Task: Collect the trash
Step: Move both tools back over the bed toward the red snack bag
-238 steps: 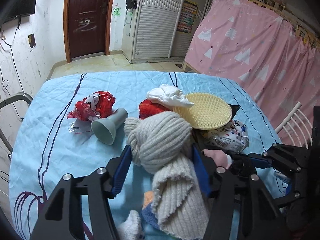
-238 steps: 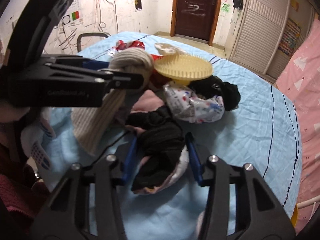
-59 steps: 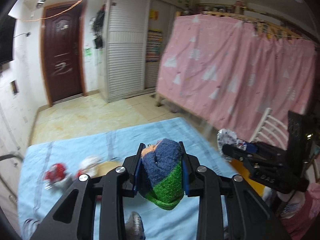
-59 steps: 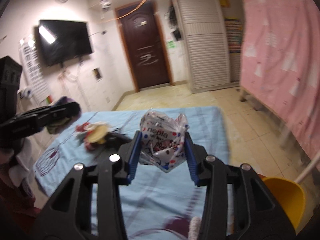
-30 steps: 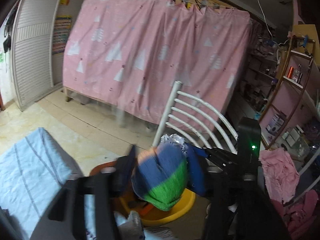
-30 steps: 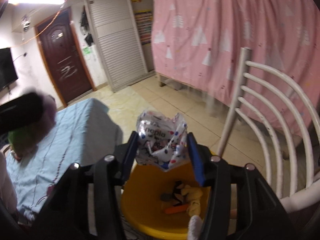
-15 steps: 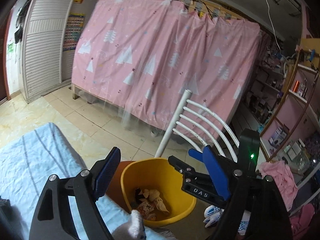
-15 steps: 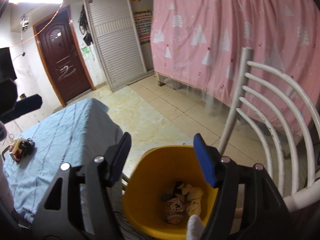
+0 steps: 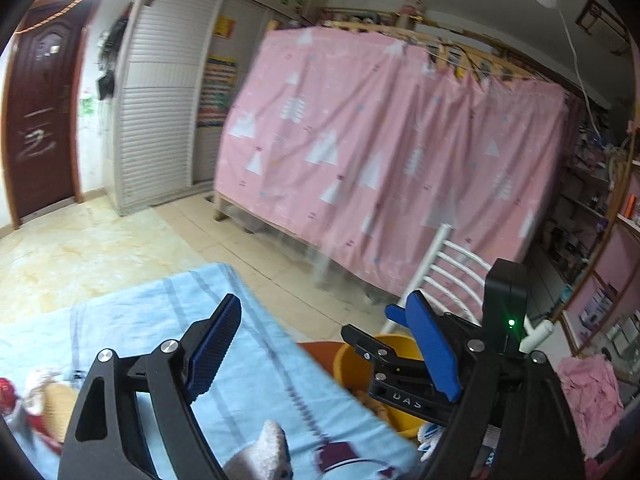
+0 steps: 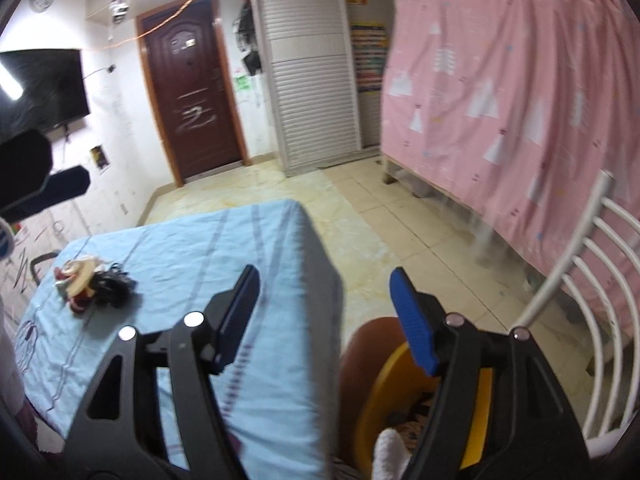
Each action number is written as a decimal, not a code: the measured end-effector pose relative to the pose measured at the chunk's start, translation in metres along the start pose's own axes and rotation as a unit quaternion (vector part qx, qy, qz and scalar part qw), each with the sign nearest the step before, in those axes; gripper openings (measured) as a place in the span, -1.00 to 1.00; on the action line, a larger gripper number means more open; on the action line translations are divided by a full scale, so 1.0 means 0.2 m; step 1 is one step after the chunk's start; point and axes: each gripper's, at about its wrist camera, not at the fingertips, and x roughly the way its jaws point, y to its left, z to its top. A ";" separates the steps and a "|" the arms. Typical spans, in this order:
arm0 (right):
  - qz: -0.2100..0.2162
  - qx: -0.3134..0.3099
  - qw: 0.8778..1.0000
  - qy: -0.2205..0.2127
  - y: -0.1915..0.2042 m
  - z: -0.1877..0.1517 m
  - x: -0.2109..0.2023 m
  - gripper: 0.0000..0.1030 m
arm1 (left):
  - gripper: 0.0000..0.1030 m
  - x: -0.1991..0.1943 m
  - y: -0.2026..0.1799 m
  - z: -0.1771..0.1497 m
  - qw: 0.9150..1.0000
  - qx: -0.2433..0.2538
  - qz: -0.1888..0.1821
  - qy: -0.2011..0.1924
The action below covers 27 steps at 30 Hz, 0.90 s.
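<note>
Both my left tongs (image 9: 320, 344) and right tongs (image 10: 326, 312) gape empty; the small heap of crumpled wrappers and dark rags (image 10: 94, 286) far across the pale-blue clothed table (image 10: 192, 264) looks light, soft, best pinched by a bunched fold.

Yellow bin (image 10: 384, 412) standing upright on the floor, just right of the table's near right corner, beside a white chair; partly hidden, scraps faintly visible inside. Leftover trash pile (image 10: 90, 282) lying at the far left of the blue tablecloth: red wrapper, pale yellow round piece, black crumpled item, bunched together. Well apart from the bin (image 9: 360, 360).
</note>
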 end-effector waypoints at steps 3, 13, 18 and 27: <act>0.019 -0.017 1.000 0.006 0.13 0.02 0.04 0.28 | 0.47 -0.09 0.11 0.01 0.999 -0.005 0.032 -0.012; 0.087 -0.065 0.994 0.032 0.54 0.07 0.18 0.36 | 0.47 -0.33 0.63 0.01 0.988 -0.044 0.148 -0.020; 0.115 -0.083 0.989 0.053 0.70 0.06 0.25 0.36 | 0.48 -0.42 0.96 -0.01 0.975 -0.080 0.208 -0.013; 0.149 -0.151 0.972 0.105 0.93 -0.03 0.37 0.37 | 0.48 -0.45 1.41 -0.12 0.952 -0.132 0.270 0.050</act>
